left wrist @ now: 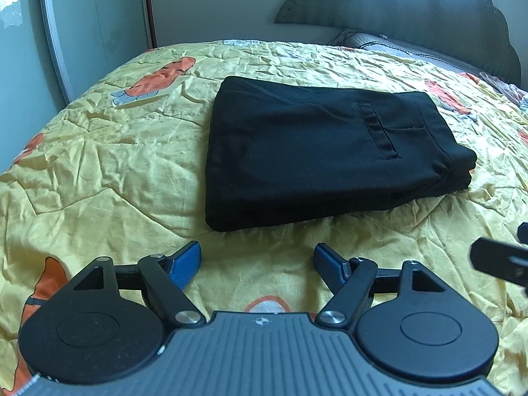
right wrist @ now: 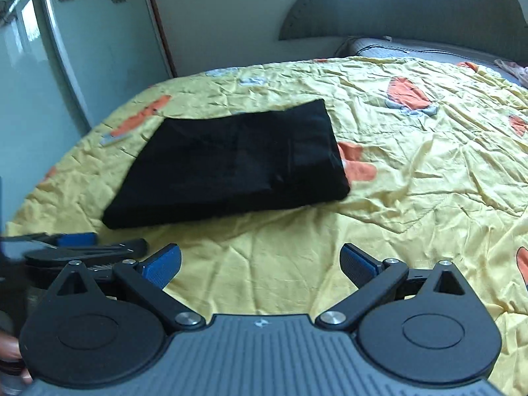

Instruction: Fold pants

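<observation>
Black pants (left wrist: 316, 151) lie folded into a thick flat rectangle on the yellow quilt, a back pocket facing up. My left gripper (left wrist: 257, 259) is open just short of the pants' near edge, nothing between its blue pads. In the right wrist view the same pants (right wrist: 231, 161) lie ahead and to the left. My right gripper (right wrist: 260, 262) is open wide over bare quilt, apart from the pants. The left gripper's finger (right wrist: 76, 241) shows at that view's left edge, and part of the right gripper (left wrist: 498, 260) shows at the left view's right edge.
The yellow quilt (left wrist: 109, 178) with orange cartoon prints covers the bed. A grey headboard (left wrist: 412, 6) and a pillow (left wrist: 373, 43) stand at the far right. A mirrored wardrobe door (right wrist: 43, 76) rises at the left beyond the bed's edge. A hand (right wrist: 10, 353) shows bottom left.
</observation>
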Available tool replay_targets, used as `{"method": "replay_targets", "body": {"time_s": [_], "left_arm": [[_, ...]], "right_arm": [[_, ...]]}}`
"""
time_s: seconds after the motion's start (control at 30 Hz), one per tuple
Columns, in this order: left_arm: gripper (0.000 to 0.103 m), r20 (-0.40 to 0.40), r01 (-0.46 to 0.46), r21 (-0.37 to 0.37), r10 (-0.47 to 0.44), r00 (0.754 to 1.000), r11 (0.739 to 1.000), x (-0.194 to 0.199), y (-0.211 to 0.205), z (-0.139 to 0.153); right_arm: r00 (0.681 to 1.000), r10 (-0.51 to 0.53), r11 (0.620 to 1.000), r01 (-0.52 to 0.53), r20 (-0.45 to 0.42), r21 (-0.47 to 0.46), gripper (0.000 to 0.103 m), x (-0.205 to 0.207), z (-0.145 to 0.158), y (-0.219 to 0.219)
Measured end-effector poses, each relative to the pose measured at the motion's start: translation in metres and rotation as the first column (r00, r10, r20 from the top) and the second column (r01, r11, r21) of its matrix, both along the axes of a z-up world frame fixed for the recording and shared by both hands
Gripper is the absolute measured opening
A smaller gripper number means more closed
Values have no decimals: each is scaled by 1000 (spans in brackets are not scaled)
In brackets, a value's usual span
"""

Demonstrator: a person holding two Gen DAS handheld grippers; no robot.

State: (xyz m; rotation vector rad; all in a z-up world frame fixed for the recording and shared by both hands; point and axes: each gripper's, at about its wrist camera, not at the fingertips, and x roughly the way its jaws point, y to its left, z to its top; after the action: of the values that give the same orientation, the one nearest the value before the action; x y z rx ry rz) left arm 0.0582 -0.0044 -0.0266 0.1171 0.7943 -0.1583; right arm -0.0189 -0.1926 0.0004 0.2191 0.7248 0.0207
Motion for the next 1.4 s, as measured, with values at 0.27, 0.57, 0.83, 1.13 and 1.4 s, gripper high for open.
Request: {"method": "replay_targets", "body": {"time_s": [0.27, 0.57, 0.83, 1.13, 1.4], "left_arm": [[85, 8, -20, -25, 20, 1000, 999, -2, 3, -4], [93, 21, -42, -40, 43, 999, 998, -9, 8, -8], [99, 56, -46, -43, 49, 997, 998, -17, 7, -12], [103, 68, -38, -31, 40, 997, 999, -21, 7, -14], [103, 74, -36, -22, 37, 997, 999, -22, 6, -15]], "right_arm": [[1000, 17, 995, -16, 4, -102, 103, 7, -23, 7], [1000, 20, 994, -22, -19, -104, 103, 4, -33, 8], [1000, 16, 995, -18, -19, -95, 103, 4, -36, 9], [1000, 16, 994, -18, -16, -108, 103, 5, -38, 11], [1000, 9, 985, -5, 21, -171, 103, 8, -34, 10]]}}
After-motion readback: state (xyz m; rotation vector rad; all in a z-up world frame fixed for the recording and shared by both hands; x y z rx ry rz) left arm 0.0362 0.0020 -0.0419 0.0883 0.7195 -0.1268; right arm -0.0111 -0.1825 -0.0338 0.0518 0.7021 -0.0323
